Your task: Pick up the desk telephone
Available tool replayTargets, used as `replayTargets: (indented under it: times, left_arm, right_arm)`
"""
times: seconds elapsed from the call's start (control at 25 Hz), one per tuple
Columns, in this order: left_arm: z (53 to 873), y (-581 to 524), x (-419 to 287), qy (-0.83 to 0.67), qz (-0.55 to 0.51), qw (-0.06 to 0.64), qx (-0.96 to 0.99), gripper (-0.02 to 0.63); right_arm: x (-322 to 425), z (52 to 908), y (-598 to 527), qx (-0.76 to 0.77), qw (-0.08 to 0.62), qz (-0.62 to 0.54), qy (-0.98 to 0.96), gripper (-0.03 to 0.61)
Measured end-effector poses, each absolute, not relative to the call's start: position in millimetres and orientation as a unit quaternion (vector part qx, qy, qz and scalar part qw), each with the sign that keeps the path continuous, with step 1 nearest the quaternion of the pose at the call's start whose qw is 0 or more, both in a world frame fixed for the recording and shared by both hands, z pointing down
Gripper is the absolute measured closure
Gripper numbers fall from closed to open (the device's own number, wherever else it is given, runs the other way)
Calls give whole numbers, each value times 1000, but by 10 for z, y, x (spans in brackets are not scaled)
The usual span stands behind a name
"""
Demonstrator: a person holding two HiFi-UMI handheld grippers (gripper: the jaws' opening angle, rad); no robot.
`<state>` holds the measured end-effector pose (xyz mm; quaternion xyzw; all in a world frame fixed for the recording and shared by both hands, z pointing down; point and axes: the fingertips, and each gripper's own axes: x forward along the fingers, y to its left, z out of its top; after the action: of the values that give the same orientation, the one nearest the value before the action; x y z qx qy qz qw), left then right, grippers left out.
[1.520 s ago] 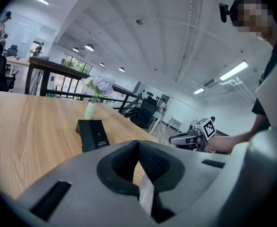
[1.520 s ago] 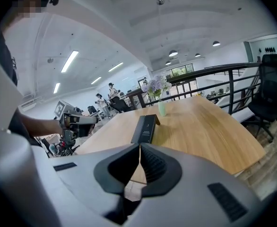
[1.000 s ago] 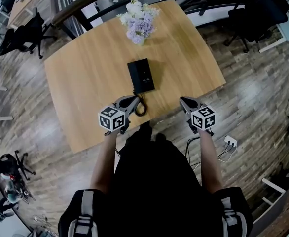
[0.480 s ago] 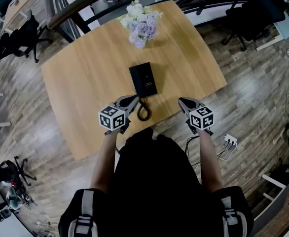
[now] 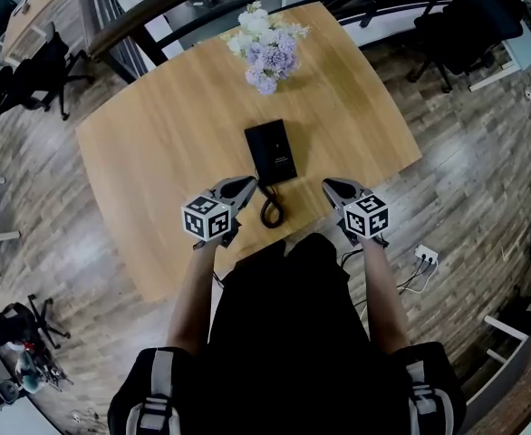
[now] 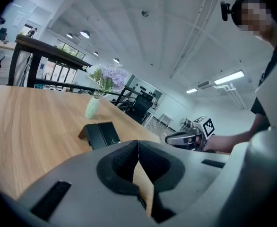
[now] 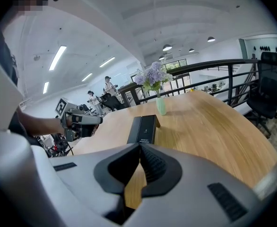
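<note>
Left gripper view has the left gripper [image 6: 138, 144] with its jaws pressed together on nothing, and the right gripper [image 7: 139, 148] is likewise closed and empty. Both hang over the near table [image 5: 139, 143] edge, low centre in the head view, either side of a coiled cord [image 5: 270, 211]. The phone [image 5: 272, 152] lies just beyond them at mid-frame, untouched and short of the flowers [image 5: 270, 48] at the top. This looks like the approach step. The next move calls for opening a pair of jaws and bringing them to the phone's long edges, since closed jaws cannot take it. Only the head view shows the cord and how the grippers flank it. The gripper views add the phone's low body, seemingly propped at its far end, and each shows the other gripper.
</note>
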<state>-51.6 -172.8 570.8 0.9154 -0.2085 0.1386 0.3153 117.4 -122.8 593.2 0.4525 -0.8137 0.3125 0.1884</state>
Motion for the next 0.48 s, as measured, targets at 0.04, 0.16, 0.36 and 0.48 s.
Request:
replayTargets:
  times: [0.04,0.16,0.36,0.48]
  left_arm:
    - [5718,-1736,-528,-208,138,317,915,592]
    - [5738,-1768,-559,-210,135,322,913,592]
    - [5774,-1762,-575,-210,137,327,911,592]
    - [5796,-1780,-576,-214,135,331,909,592]
  right_arm:
    - [1159,5948,-1219,452,190,314,-813,554]
    - [1139,5991,-1199,451,196,320,-810,554]
    - [1158,5996,-1218,453,195,323,-808,554]
    - [1148,6008,-1260,446,199,325,-810,554]
